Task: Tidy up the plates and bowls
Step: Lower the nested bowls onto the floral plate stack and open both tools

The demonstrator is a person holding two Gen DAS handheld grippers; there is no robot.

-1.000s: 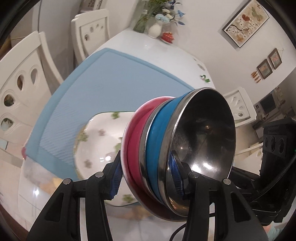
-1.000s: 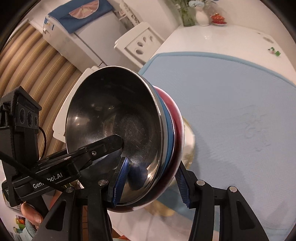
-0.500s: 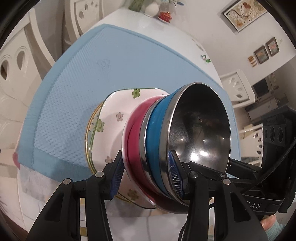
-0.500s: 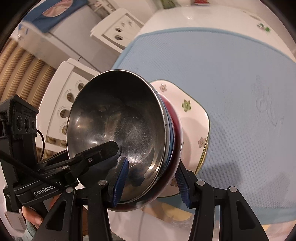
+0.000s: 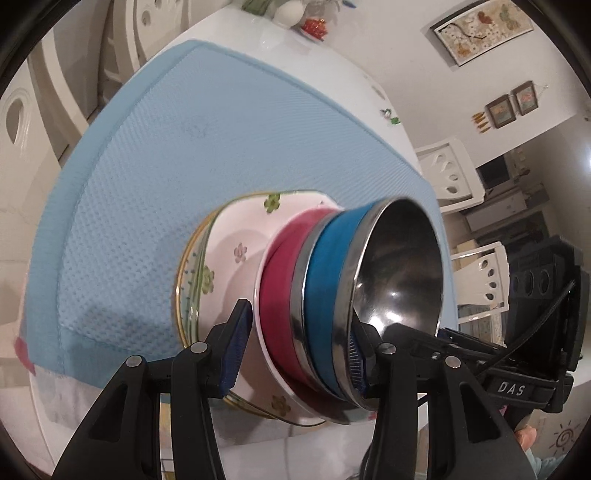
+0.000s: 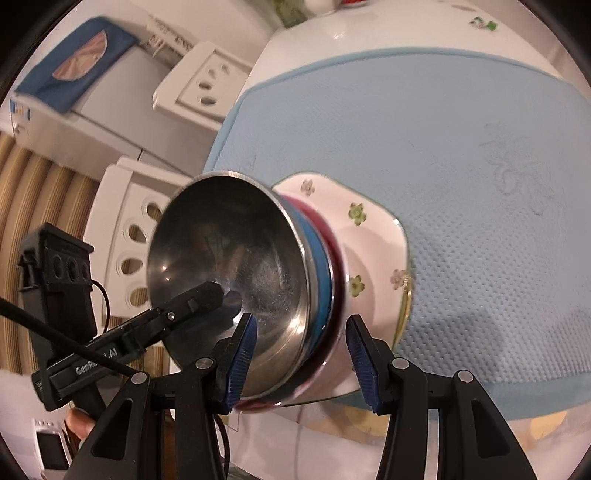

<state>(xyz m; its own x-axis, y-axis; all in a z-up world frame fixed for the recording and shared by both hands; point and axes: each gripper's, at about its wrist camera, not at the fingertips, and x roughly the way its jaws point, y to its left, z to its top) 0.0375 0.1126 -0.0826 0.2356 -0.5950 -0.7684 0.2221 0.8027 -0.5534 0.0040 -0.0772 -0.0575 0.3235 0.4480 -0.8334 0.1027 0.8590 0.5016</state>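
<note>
A nested stack of steel bowls, blue-sided (image 5: 328, 280) in red-sided (image 5: 280, 273), rests on a white flowered square plate (image 5: 236, 254) on the blue mat (image 5: 166, 147). A yellow-rimmed plate edge (image 5: 181, 284) shows under it. My left gripper (image 5: 295, 354) straddles the stack rim; its left pad (image 5: 236, 339) stands off the bowls, its right pad is inside the top bowl. My right gripper (image 6: 299, 358) straddles the opposite rim (image 6: 306, 295); its right pad (image 6: 362, 354) stands apart from the bowl wall. The plate shows in the right wrist view (image 6: 369, 236).
The mat (image 6: 461, 166) covers most of a white table (image 5: 332, 59). White chairs stand at the left (image 6: 136, 229) and right (image 5: 450, 173). A vase and a small red item (image 5: 314, 26) sit at the far table end.
The bowl stack came down onto the flowered plate on the mat. Both grippers' jaws have widened off the bowl rim.
</note>
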